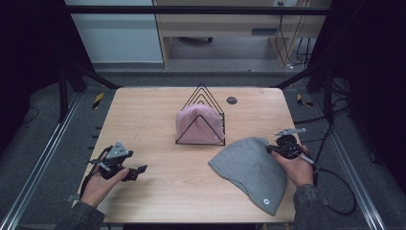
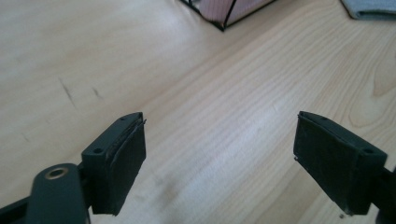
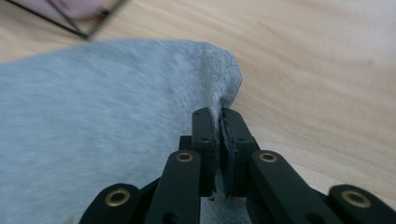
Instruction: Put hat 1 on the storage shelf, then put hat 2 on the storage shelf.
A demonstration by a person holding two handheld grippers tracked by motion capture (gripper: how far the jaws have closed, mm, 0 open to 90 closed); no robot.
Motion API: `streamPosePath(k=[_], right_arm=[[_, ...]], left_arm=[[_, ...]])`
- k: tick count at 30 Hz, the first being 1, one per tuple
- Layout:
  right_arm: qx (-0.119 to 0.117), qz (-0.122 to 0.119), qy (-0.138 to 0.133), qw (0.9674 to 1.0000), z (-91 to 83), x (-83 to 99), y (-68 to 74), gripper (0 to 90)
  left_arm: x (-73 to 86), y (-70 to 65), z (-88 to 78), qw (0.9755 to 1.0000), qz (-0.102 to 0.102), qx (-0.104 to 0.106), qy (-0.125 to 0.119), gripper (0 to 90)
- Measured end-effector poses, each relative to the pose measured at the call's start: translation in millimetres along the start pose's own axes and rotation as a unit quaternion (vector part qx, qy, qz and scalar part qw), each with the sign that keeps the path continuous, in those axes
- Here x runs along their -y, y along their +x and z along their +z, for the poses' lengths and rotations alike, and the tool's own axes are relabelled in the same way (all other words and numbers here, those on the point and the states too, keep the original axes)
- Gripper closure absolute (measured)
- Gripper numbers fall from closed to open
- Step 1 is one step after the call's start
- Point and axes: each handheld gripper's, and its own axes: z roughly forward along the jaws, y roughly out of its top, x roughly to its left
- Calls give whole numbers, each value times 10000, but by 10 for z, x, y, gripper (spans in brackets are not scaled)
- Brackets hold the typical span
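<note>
Grey beanie [image 1: 251,170] lies flat at approx 4 o'clock on the counter [image 1: 158,191], its lower end reaching the near edge; small round badge [image 1: 267,201] near its hem, text too small to read. Wire rack [image 1: 201,115] of black triangular frames near counter centre holds a pink beanie [image 1: 197,123], partly hidden behind the wires; in the left gripper view the rack corner is cut off at top. Dark round disc [image 1: 231,100] at 1 o'clock, can't tell what it is. Right tongs [image 3: 219,122] pressed together, pinching the grey beanie's edge at its 2 o'clock corner. Left tongs [image 2: 219,161] spread wide over bare wood at 8 o'clock, touching nothing.
</note>
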Motion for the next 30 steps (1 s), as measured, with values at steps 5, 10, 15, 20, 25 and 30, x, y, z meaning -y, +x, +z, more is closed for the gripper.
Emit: streamPosePath(k=[5, 10, 15, 20, 25, 30], right_arm=[[-84, -635, -387, 9972, -393, -177, 312, 856], [-239, -1114, -715, 9909, -704, -361, 564, 856], [-495, -1455, -1078, 9822, -933, -513, 831, 856], [-643, -1749, -1203, 9751, -1027, -634, 1058, 856], [-740, -2004, -1390, 9670, -1116, -765, 1247, 856], [-906, -2332, -1525, 9561, -1248, -980, 1491, 856]], left_arm=[[28, 33, 36, 9999, -86, -14, 104, 129], [21, 8, 39, 9999, -74, 73, 53, 127], [9, -36, 27, 9999, -53, 133, 47, 115], [14, -51, 14, 9998, -79, 163, 38, 108], [11, -99, -68, 9987, -155, 428, -209, 106], [-21, -204, -129, 9979, -25, 562, -330, 123]])
